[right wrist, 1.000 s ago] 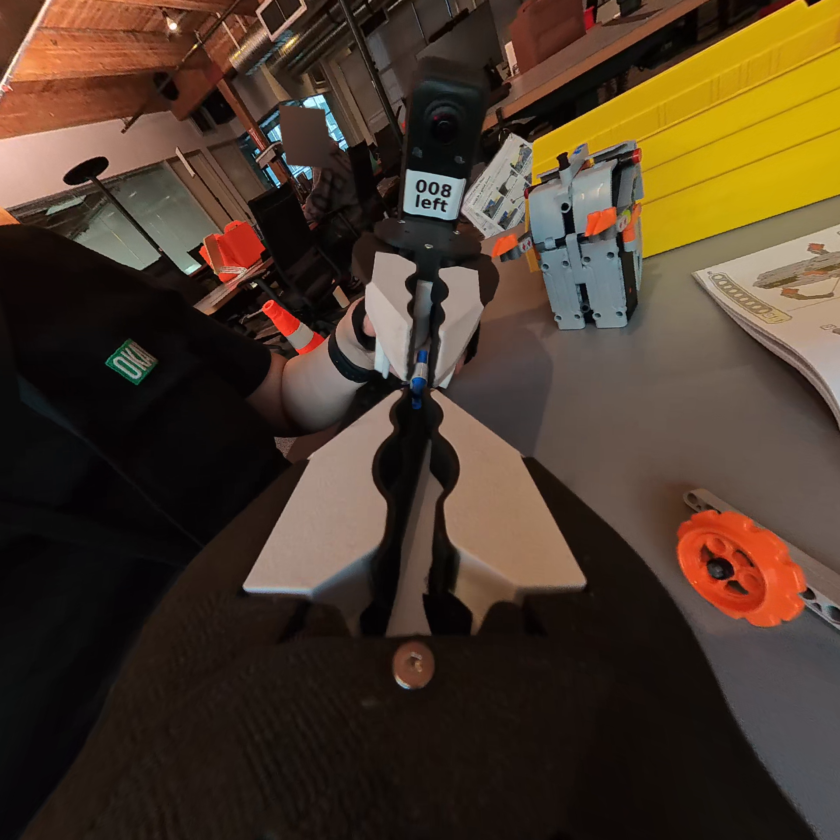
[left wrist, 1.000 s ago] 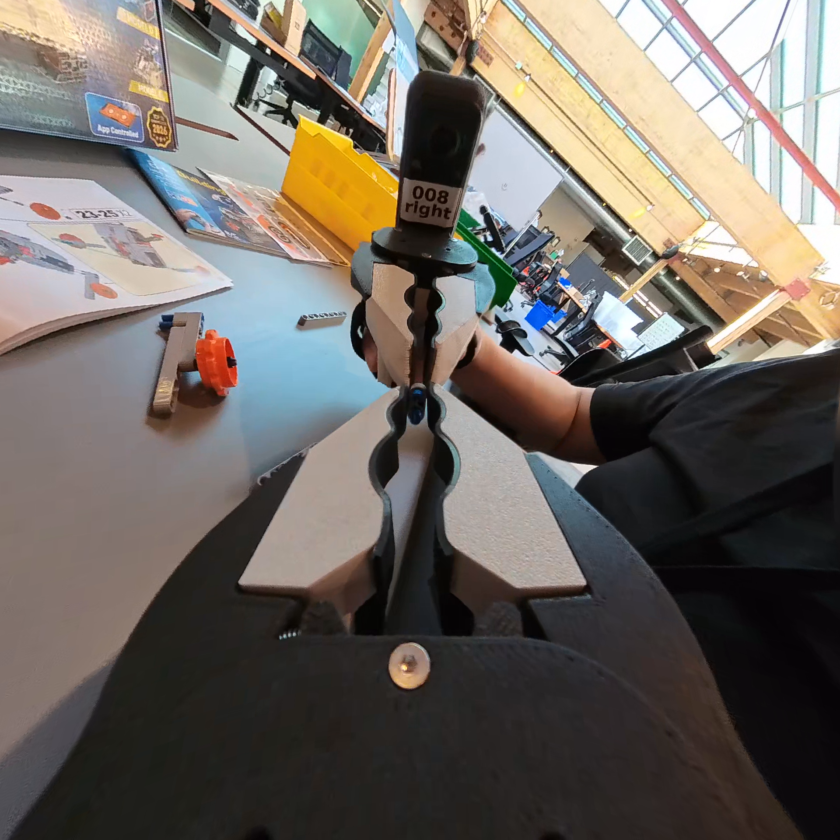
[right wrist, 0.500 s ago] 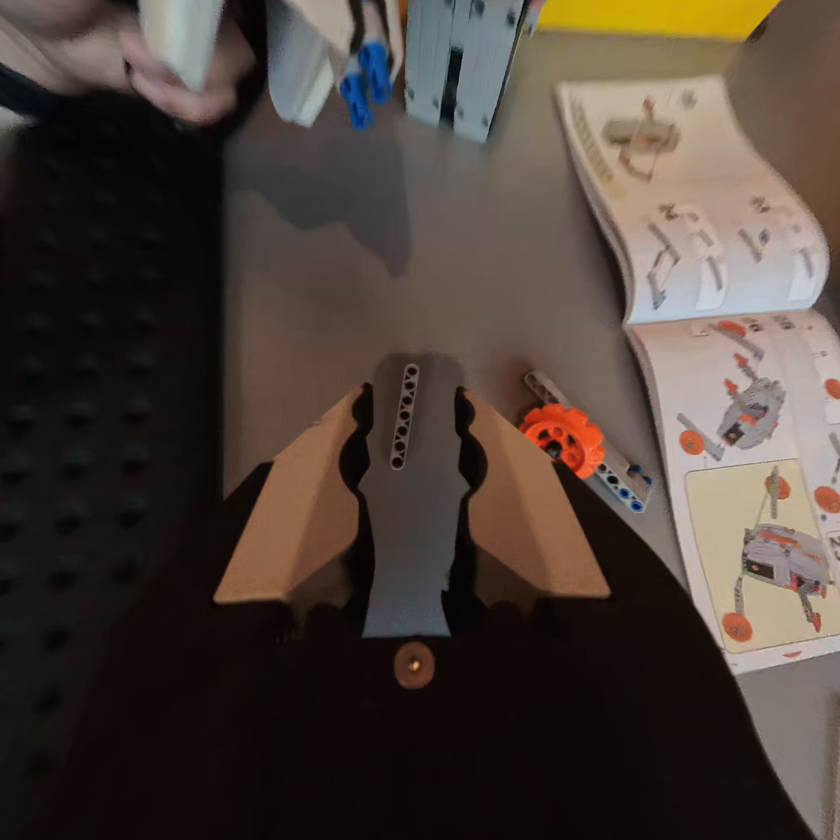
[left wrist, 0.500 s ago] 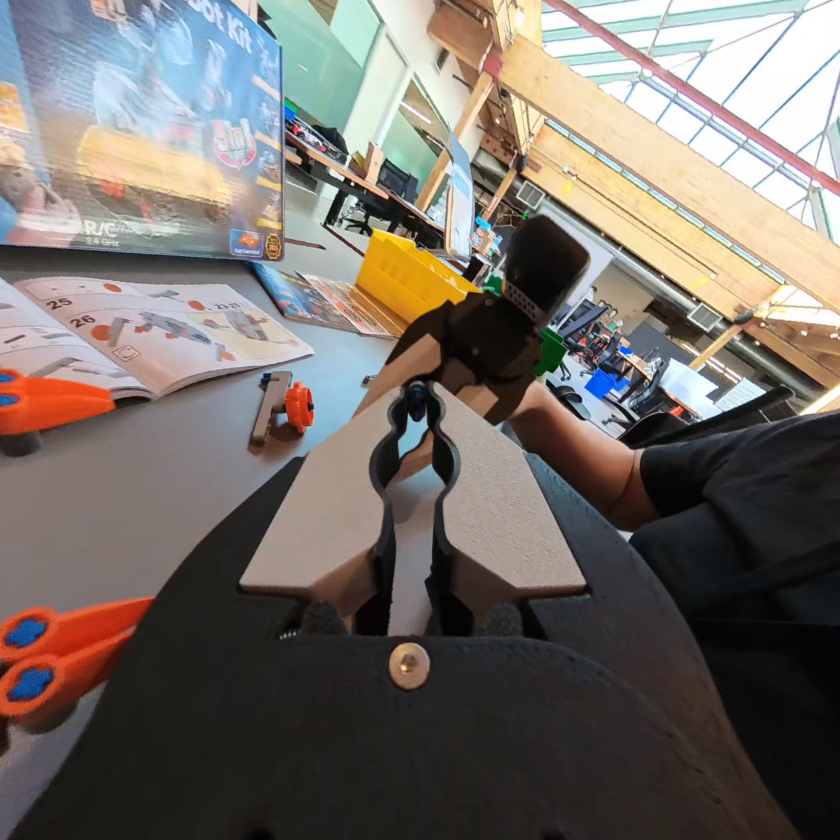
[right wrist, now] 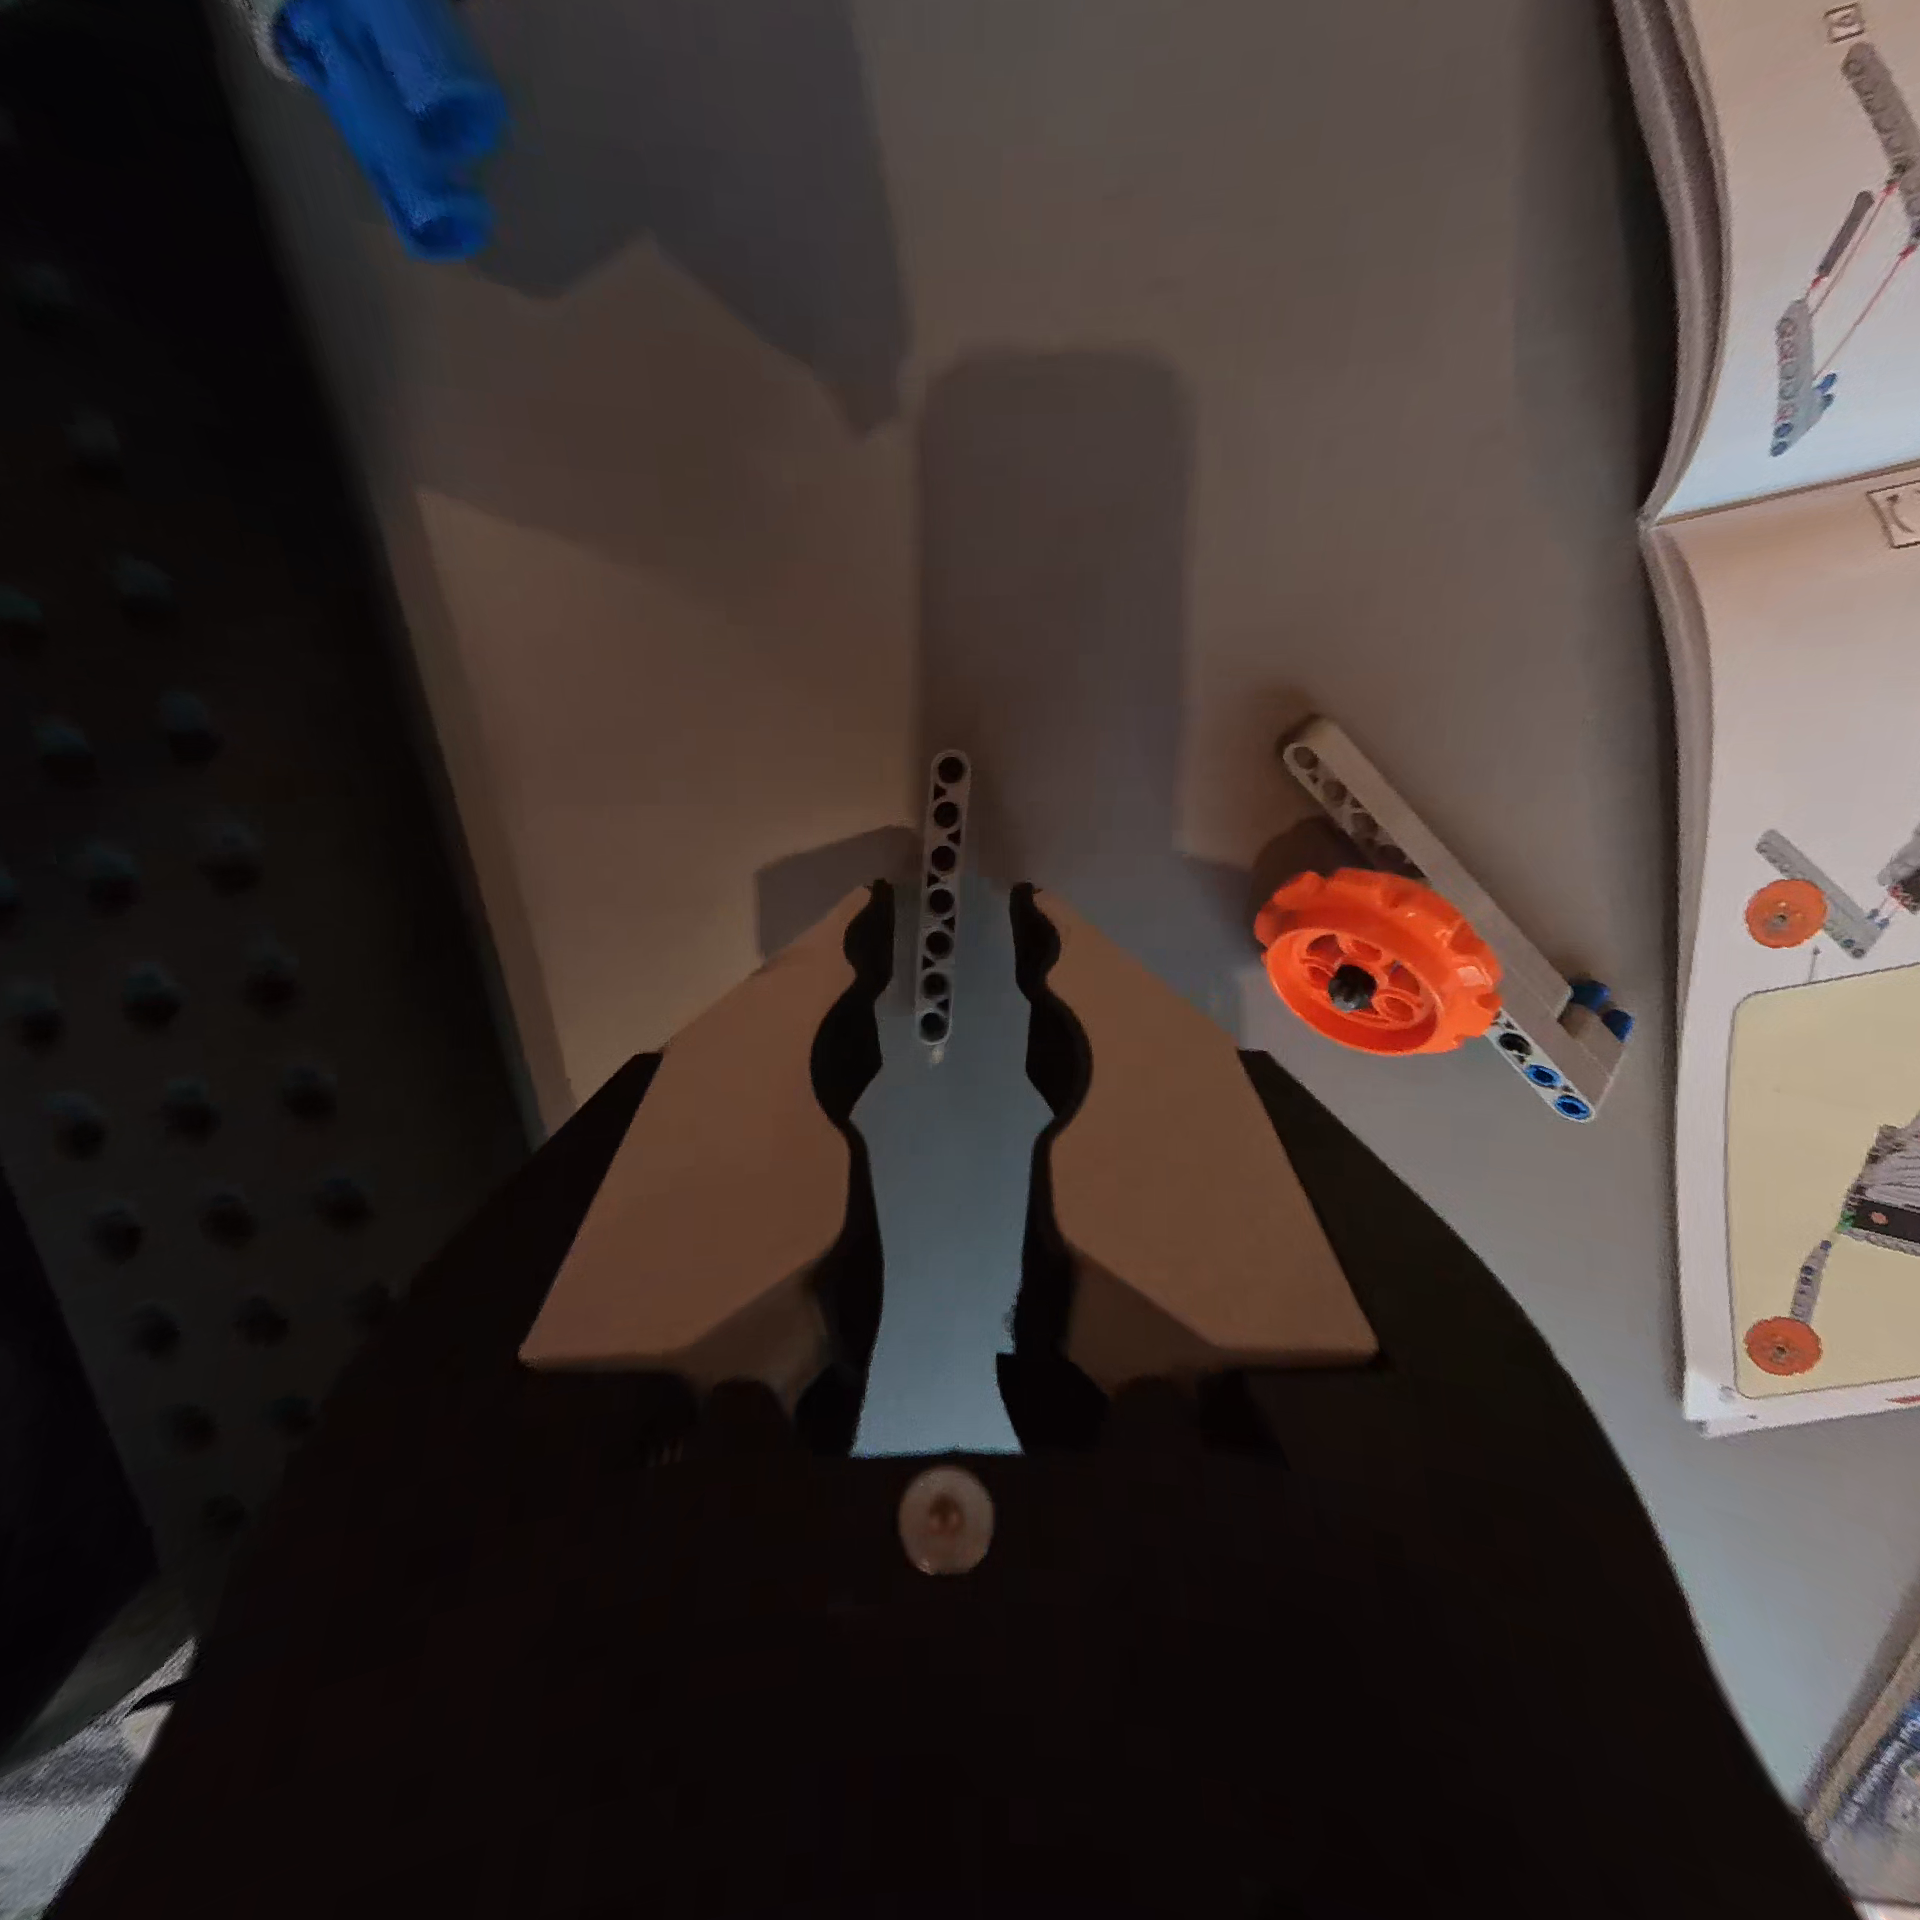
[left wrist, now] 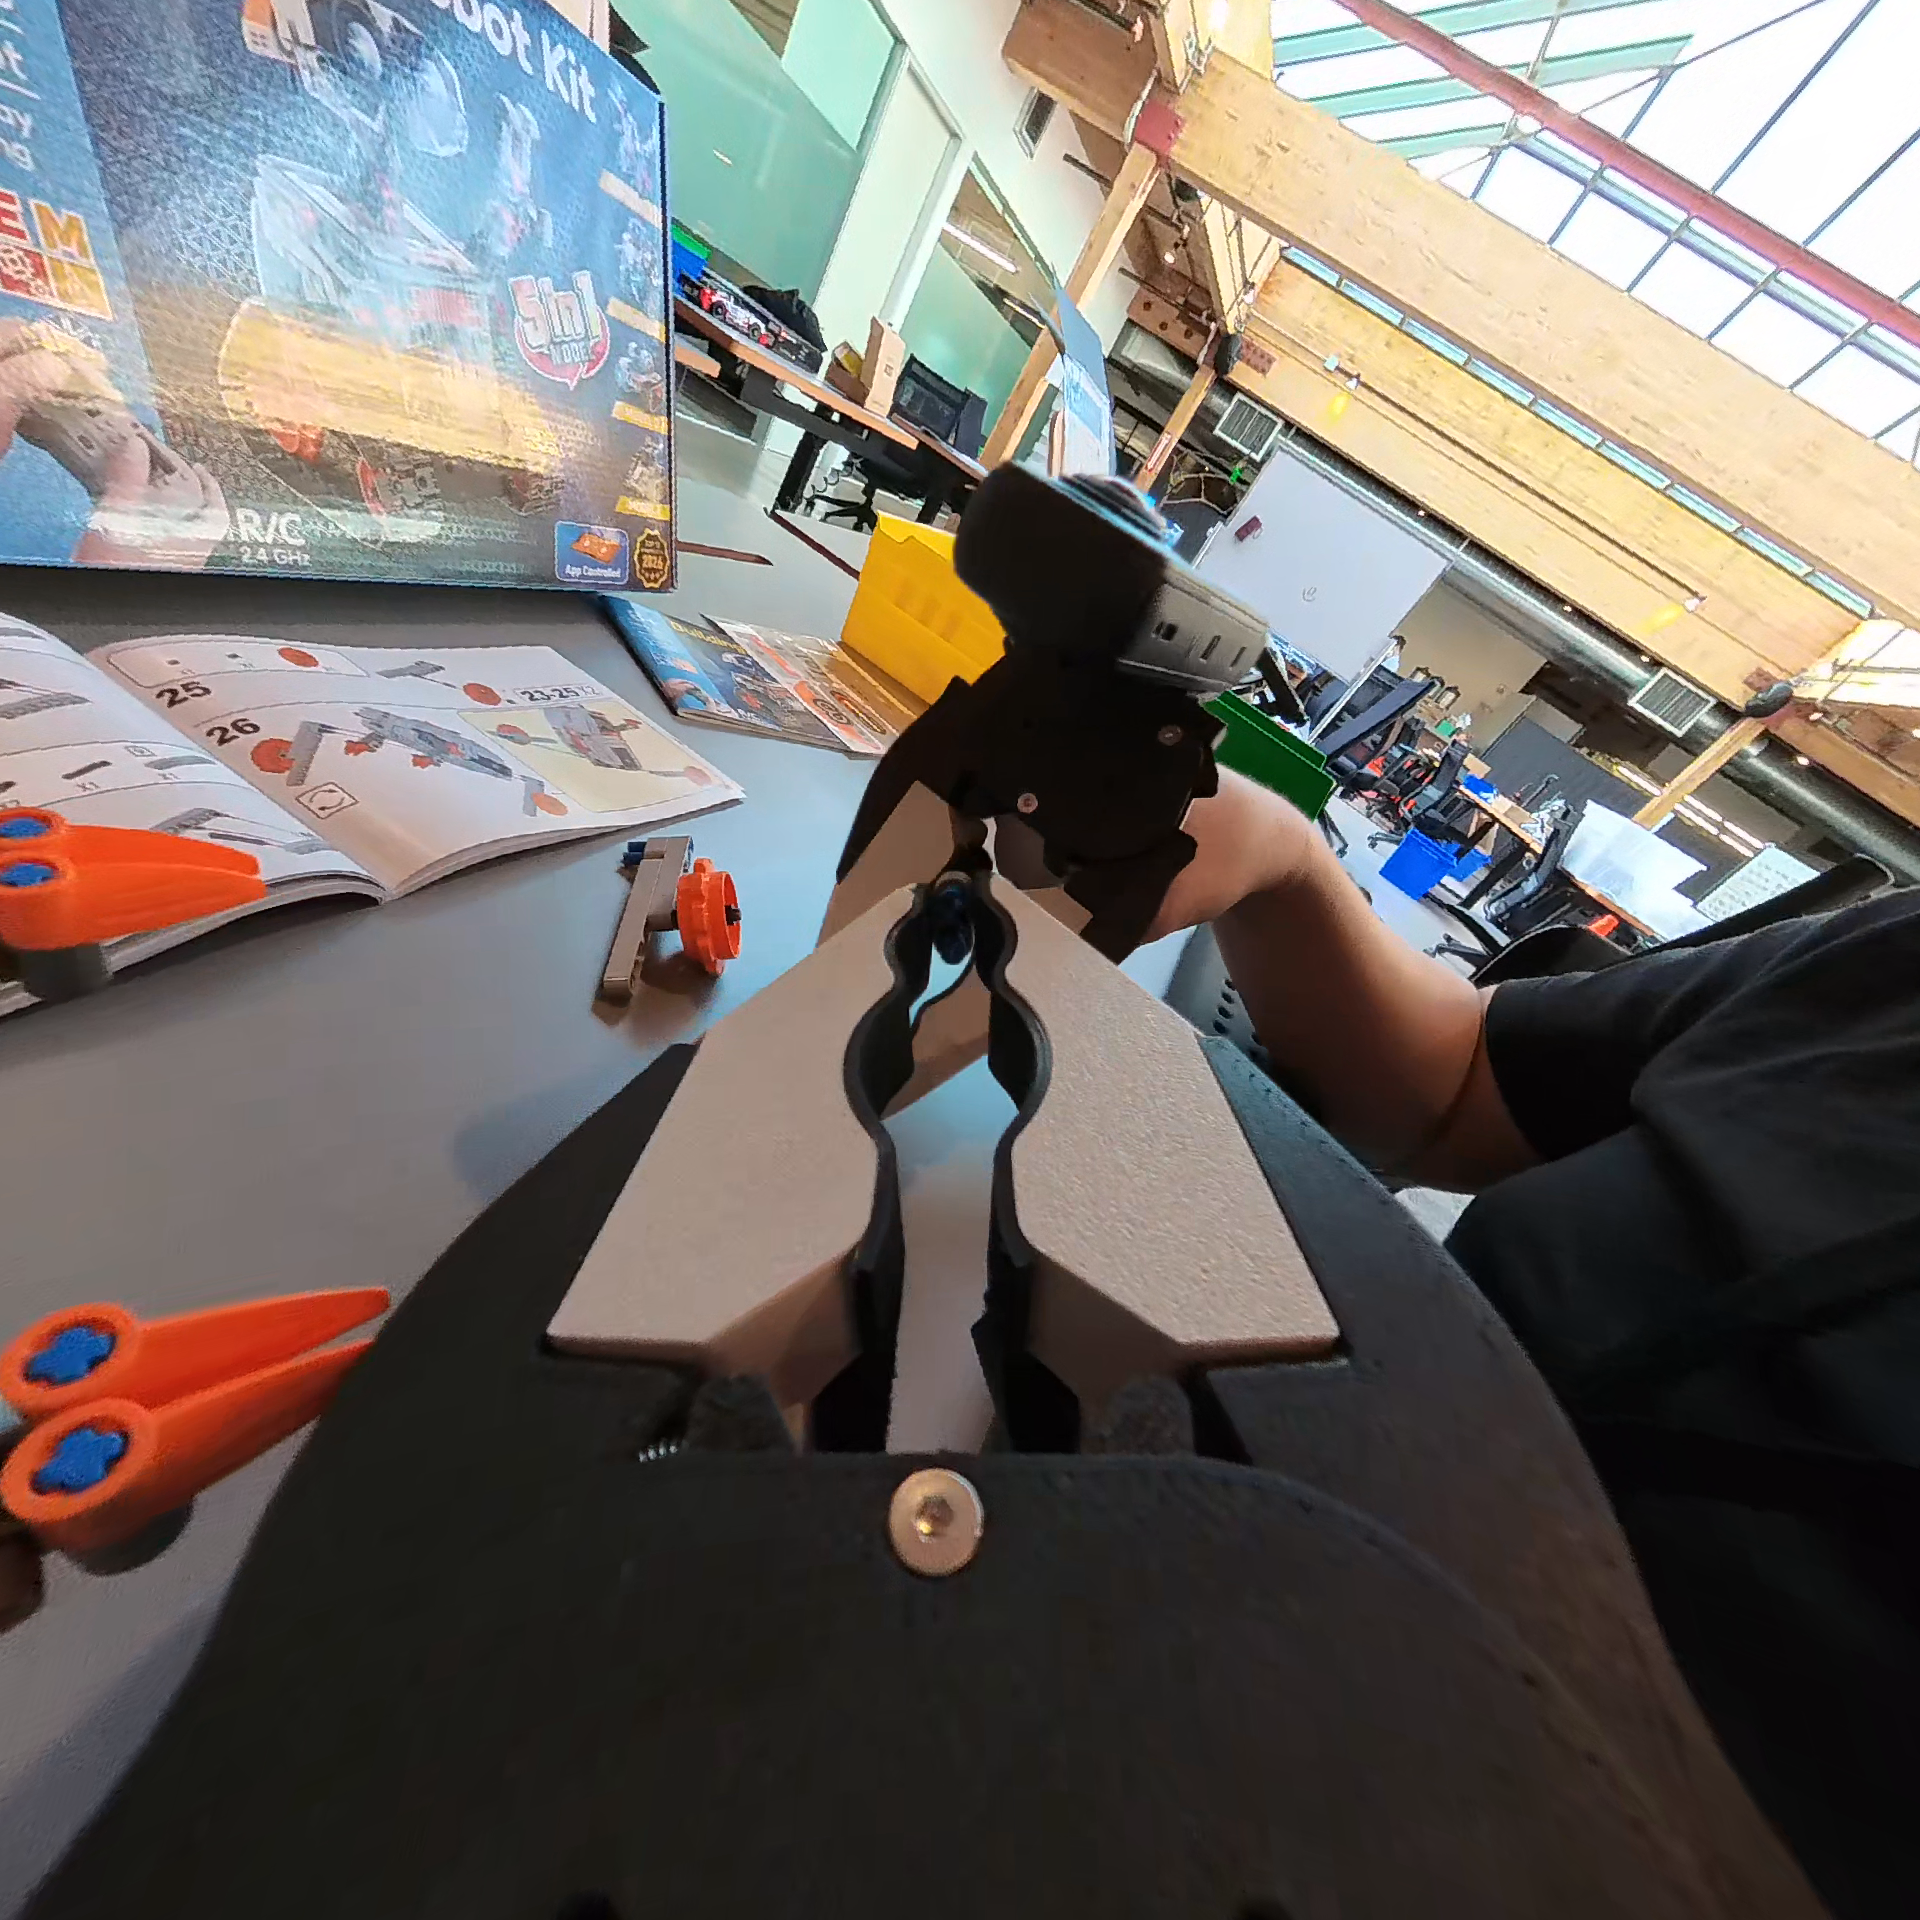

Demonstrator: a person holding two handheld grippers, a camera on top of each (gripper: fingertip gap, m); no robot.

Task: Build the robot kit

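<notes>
The left tool point(left wrist: 951, 920) is clenched on a small blue pin point(left wrist: 948, 925) at its tips, held above the grey bench point(left wrist: 312, 1091). The right tool point(right wrist: 945, 894) hangs spread apart over a thin grey beam point(right wrist: 938, 899), which lies flat on the bench between its fingertips; whether they touch it cannot be told. Just right of it sits an orange wheel point(right wrist: 1377, 961) on a grey bar point(right wrist: 1455, 894), near an open booklet point(right wrist: 1808, 727).
</notes>
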